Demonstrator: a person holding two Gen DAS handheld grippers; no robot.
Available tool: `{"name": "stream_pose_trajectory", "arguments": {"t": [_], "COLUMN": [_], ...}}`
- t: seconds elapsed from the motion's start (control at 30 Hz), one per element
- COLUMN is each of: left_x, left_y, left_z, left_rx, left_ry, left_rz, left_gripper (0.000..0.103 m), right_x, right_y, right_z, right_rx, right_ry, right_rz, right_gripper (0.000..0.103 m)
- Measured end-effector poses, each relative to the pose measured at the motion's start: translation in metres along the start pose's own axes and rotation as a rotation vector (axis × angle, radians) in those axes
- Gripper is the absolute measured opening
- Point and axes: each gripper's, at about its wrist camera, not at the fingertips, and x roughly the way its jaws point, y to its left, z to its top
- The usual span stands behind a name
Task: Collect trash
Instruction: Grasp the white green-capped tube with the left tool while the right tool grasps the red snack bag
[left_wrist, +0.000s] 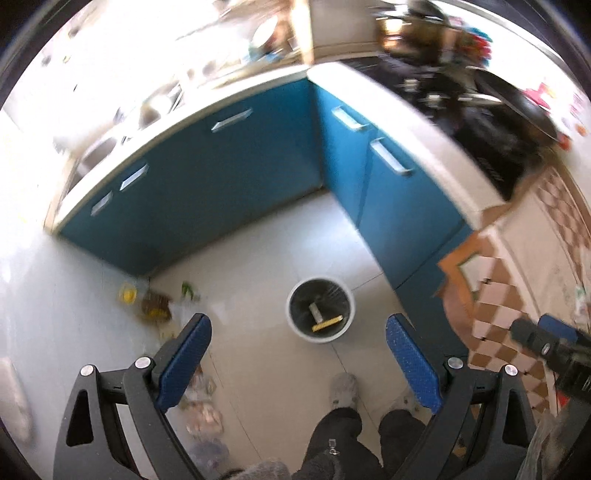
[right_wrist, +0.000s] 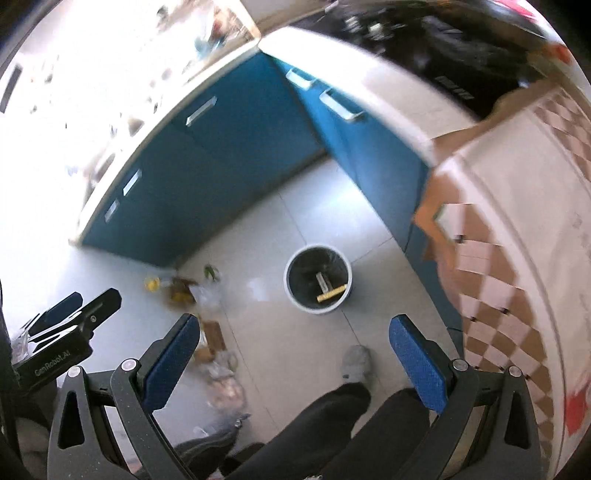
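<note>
cabinets (left_wrist: 221, 177): blue, L-shaped corner run, silver bar handles
desk (left_wrist: 399, 122): pale top over cabinets, blurred clutter on it
floor (left_wrist: 258, 240): light grey tiles
wall tiles (right_wrist: 495, 295): brown and white checks, right side
legs (right_wrist: 332, 424): dark trousers, grey shoe (right_wrist: 356, 363)

Blue cabinets (left_wrist: 207, 192), white-rimmed black bin (left_wrist: 320, 309), brown-and-white checkered wall tiles (left_wrist: 517, 306).

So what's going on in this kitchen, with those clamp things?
A person stands on the tiled floor holding a two-finger gripper in each hand, picking up trash. Both the left gripper and the right gripper are open and empty. The bin ahead already holds a yellow piece and a grey one. Litter is scattered on the floor by the blue cabinets, not yet collected.
</note>
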Motion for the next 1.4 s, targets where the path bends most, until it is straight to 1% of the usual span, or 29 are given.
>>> {"name": "stream_pose_trajectory", "arguments": {"t": [0.03, 0.17, 0.2, 0.23, 0.27, 0.3, 0.33, 0.37, 0.43, 0.57, 0.6, 0.7, 0.77, 0.8, 0.83, 0.9, 0.97, 1.0, 1.03, 1.07, 1.1, 1.13, 1.17, 1.2, 1.23, 1.27, 1.3, 1.33, 1.4], "left_x": [-0.007, -0.027, -0.031, -0.037, -0.040, -0.045, -0.047, -0.048, -0.046, -0.032, -0.020, 0.012, 0.034, 0.051, 0.062, 0.076, 0.083, 0.086, 0.088, 0.088, 0.084, 0.083, 0.081, 0.076, 0.070, 0.064, 0.059, 0.054, 0.038], "left_y": [-0.013, -0.086, -0.116, -0.134, -0.166, -0.189, -0.219, -0.239, -0.303, -0.407, -0.437, -0.496, -0.529, -0.545, -0.557, -0.579, -0.591, -0.599, -0.603, -0.607, -0.610, -0.612, -0.614, -0.614, -0.615, -0.615, -0.614, -0.613, -0.606], "left_z": [0.005, 0.021, 0.026, 0.030, 0.033, 0.036, 0.038, 0.039, 0.038, 0.031, 0.027, 0.018, 0.011, 0.008, 0.006, 0.000, -0.004, -0.007, -0.010, -0.011, -0.012, -0.014, -0.015, -0.015, -0.015, -0.015, -0.014, -0.014, -0.011], "left_rx": [0.023, 0.128, 0.171, 0.198, 0.240, 0.267, 0.295, 0.316, 0.368, 0.447, 0.463, 0.461, 0.441, 0.427, 0.413, 0.395, 0.393, 0.408, 0.422, 0.432, 0.453, 0.468, 0.505, 0.523, 0.544, 0.563, 0.577, 0.586, 0.599], "left_ry": [-0.015, -0.044, -0.057, -0.063, -0.068, -0.071, -0.068, -0.064, -0.026, 0.062, 0.107, 0.226, 0.311, 0.367, 0.400, 0.451, 0.460, 0.458, 0.456, 0.444, 0.410, 0.402, 0.442, 0.412, 0.378, 0.340, 0.309, 0.285, 0.206], "left_rz": [-0.011, -0.087, -0.109, -0.119, -0.145, -0.162, -0.189, -0.205, -0.274, -0.330, -0.343, -0.380, -0.396, -0.403, -0.409, -0.408, -0.403, -0.386, -0.374, -0.362, -0.353, -0.350, -0.374, -0.358, -0.344, -0.327, -0.316, -0.317, -0.304], "left_gripper": [0.102, 0.103, 0.103, 0.103, 0.103, 0.103, 0.103, 0.103, 0.103, 0.103, 0.103, 0.102, 0.097, 0.092, 0.084, 0.080, 0.072, 0.059, 0.041, 0.040, 0.029, 0.021, 0.020, 0.018, 0.016, 0.016, 0.015, 0.014, 0.014], "right_x": [-0.015, -0.073, -0.092, -0.105, -0.118, -0.137, -0.149, -0.159, -0.186, -0.224, -0.232, -0.245, -0.248, -0.249, -0.248, -0.244, -0.238, -0.235, -0.232, -0.230, -0.226, -0.220, -0.214, -0.207, -0.202, -0.199, -0.199, -0.199, -0.205], "right_y": [-0.012, -0.077, -0.100, -0.120, -0.139, -0.167, -0.187, -0.212, -0.266, -0.368, -0.394, -0.458, -0.493, -0.512, -0.523, -0.549, -0.570, -0.578, -0.582, -0.586, -0.591, -0.594, -0.598, -0.604, -0.606, -0.607, -0.608, -0.606, -0.604], "right_z": [0.000, -0.004, -0.008, -0.013, -0.019, -0.029, -0.036, -0.047, -0.072, -0.127, -0.141, -0.176, -0.198, -0.207, -0.211, -0.219, -0.223, -0.226, -0.226, -0.226, -0.224, -0.219, -0.216, -0.213, -0.211, -0.211, -0.211, -0.210, -0.211], "right_rx": [0.023, 0.148, 0.195, 0.231, 0.270, 0.328, 0.369, 0.421, 0.548, 0.798, 0.855, 0.995, 1.071, 1.106, 1.126, 1.173, 1.205, 1.218, 1.227, 1.231, 1.231, 1.233, 1.234, 1.232, 1.229, 1.225, 1.220, 1.213, 1.199], "right_ry": [-0.026, -0.118, -0.145, -0.165, -0.186, -0.213, -0.227, -0.242, -0.282, -0.328, -0.336, -0.357, -0.361, -0.360, -0.360, -0.358, -0.360, -0.360, -0.363, -0.368, -0.368, -0.366, -0.361, -0.345, -0.327, -0.317, -0.329, -0.339, -0.356], "right_rz": [0.000, -0.017, -0.029, -0.039, -0.054, -0.079, -0.095, -0.117, -0.174, -0.274, -0.298, -0.363, -0.381, -0.381, -0.379, -0.374, -0.355, -0.345, -0.334, -0.324, -0.322, -0.319, -0.310, -0.306, -0.312, -0.316, -0.318, -0.328, -0.355], "right_gripper": [0.103, 0.103, 0.103, 0.103, 0.103, 0.103, 0.103, 0.103, 0.103, 0.103, 0.103, 0.103, 0.101, 0.100, 0.098, 0.096, 0.092, 0.091, 0.091, 0.090, 0.088, 0.083, 0.074, 0.068, 0.052, 0.046, 0.044, 0.038, 0.034]}}
